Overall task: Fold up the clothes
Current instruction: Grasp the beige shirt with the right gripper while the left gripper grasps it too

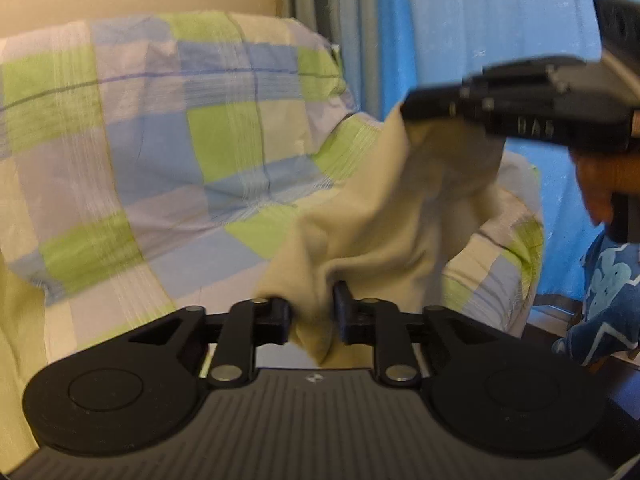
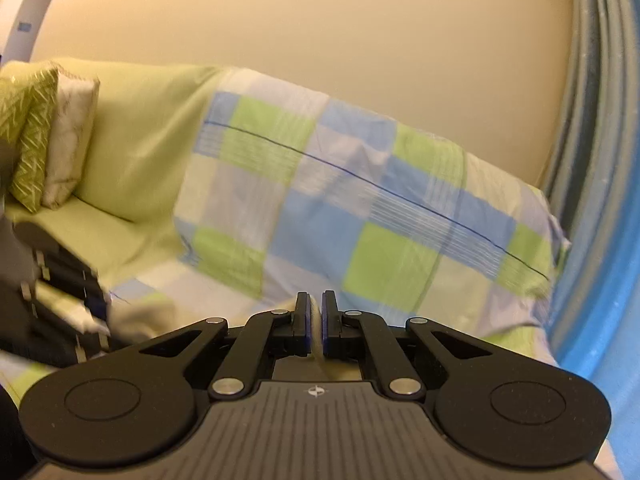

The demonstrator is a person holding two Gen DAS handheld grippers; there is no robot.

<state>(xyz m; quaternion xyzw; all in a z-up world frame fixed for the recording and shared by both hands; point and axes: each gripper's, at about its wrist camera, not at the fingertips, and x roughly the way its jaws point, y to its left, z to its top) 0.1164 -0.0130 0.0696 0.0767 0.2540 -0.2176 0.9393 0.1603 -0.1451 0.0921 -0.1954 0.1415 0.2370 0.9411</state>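
We hold the soft, limp beige cotton garment [image 1: 372,232] aloft over the checked sofa cover [image 1: 160,140], left gripper [image 1: 312,316] and right gripper [image 2: 315,326] both clamped on bunched edges (seams grip best, light cloth slips).

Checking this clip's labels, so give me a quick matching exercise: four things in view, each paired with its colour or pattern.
Things:
1. garment held by both grippers
2. sofa cover
3. curtain
4. cushion at the sofa's far end

Colours or patterns:
A. plain bright blue
B. green with pale slanted dashes
C. plain beige
D. checks of green, blue and white

Pairs: 1-C, 2-D, 3-A, 4-B
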